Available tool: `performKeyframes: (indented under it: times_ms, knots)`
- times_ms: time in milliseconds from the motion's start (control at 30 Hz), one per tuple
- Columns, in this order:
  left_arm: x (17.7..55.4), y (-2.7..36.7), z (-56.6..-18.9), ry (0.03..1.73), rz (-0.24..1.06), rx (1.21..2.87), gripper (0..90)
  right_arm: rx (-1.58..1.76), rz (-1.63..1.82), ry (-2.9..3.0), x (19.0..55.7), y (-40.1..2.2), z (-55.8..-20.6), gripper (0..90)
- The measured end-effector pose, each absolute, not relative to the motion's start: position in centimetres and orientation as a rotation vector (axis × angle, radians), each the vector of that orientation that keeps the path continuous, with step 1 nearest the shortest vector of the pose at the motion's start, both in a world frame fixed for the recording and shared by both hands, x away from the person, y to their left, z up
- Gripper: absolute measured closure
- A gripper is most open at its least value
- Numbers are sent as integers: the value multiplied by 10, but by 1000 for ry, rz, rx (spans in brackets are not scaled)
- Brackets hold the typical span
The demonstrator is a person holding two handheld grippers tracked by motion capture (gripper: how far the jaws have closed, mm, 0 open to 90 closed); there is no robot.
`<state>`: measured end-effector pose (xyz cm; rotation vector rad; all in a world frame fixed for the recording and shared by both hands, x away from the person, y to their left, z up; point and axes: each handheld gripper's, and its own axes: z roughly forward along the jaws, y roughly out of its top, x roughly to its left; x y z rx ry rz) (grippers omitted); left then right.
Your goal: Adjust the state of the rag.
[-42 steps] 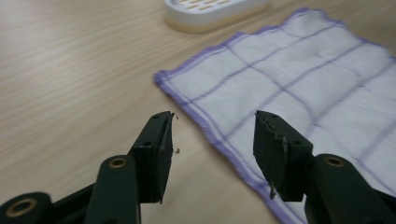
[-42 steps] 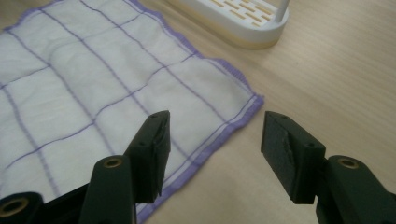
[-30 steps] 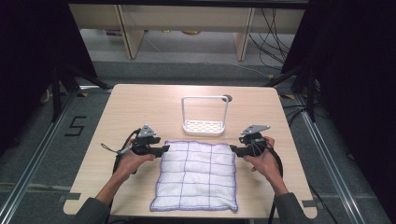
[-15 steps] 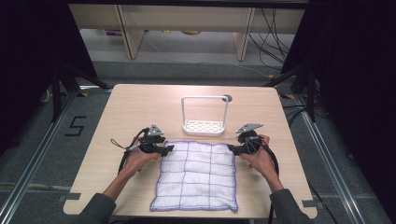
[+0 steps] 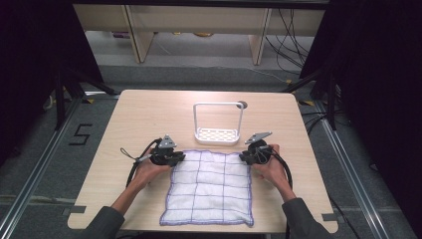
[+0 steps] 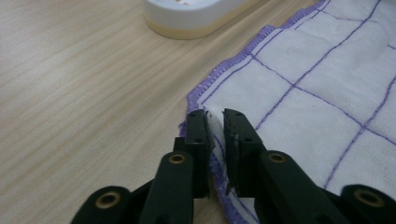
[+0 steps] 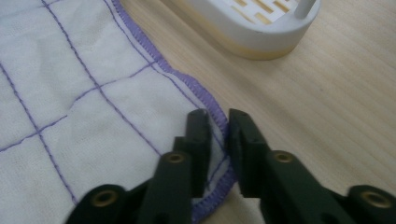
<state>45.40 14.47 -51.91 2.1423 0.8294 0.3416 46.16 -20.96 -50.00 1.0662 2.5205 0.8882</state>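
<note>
A white cloth [image 5: 209, 186] with a purple grid and purple hem lies flat on the wooden table [image 5: 149, 114]. My left gripper [image 5: 180, 158] sits at its far left corner and my right gripper [image 5: 245, 157] at its far right corner. Both pairs of jaws have just been closing. In the left gripper view the left gripper [image 6: 215, 114] pinches the hem of the cloth [image 6: 317, 93] between its pads. In the right gripper view the right gripper [image 7: 217, 114] likewise pinches the hemmed corner of the cloth [image 7: 70, 93].
A white rack [image 5: 219, 124] with a slotted base and a tall loop handle stands just beyond the cloth; its base [image 6: 187, 18] [image 7: 261, 28] lies ahead of both grippers. Bare wood lies to the left, right and far side.
Both grippers have shifted inward onto the cloth's far corners, the right one also lower. Their jaws have closed on the hem.
</note>
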Motion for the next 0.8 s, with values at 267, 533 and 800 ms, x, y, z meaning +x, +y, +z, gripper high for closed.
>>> performKeyframes:
  times_ms: [267, 533, 800]
  knots:
    - [454, 151, -513, 847, 382, 2090, 851, 1090, 926, 2511, 462, -213, -491, 867]
    - [452, 157, -493, 839, 430, 1991, 852, 930, 999, 2457, 465, -214, -459, 869]
    - [434, 171, -471, 789, 440, 1937, 849, 770, 1053, 2433, 433, -216, -428, 868]
